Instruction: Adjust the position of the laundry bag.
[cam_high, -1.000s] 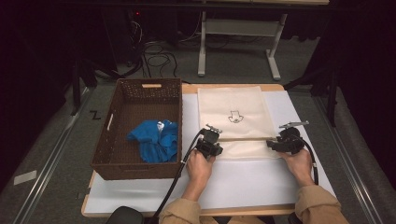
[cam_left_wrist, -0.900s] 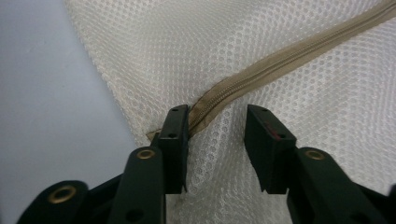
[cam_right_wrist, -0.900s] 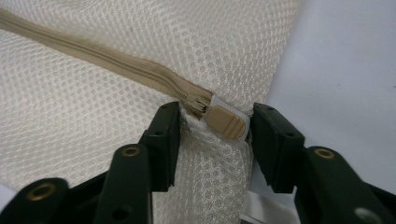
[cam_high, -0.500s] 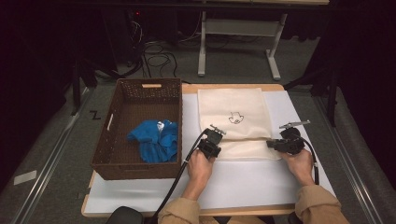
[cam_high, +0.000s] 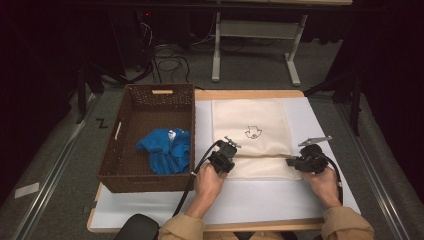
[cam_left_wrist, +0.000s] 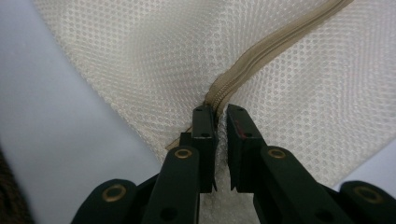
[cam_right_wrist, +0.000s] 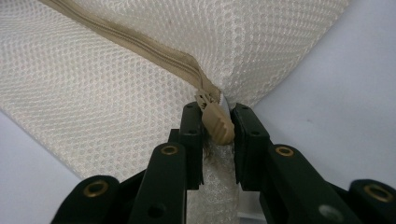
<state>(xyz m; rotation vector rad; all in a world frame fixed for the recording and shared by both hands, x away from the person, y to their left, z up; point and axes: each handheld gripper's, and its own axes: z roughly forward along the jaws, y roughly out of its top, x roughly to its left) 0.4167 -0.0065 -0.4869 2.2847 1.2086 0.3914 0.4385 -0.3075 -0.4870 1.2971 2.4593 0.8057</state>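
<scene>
From above, the cream mesh bag (cam_high: 252, 137) lies flat on the table (cam_high: 260, 200) beside the wicker basket (cam_high: 150, 135) — a small dark emblem, no legible writing. Left gripper (cam_left_wrist: 221, 122): jaws nearly closed, pinching the zipper's (cam_left_wrist: 261, 51) end. Right gripper (cam_right_wrist: 217, 119): clamped on the zipper pull (cam_right_wrist: 217, 122).
</scene>
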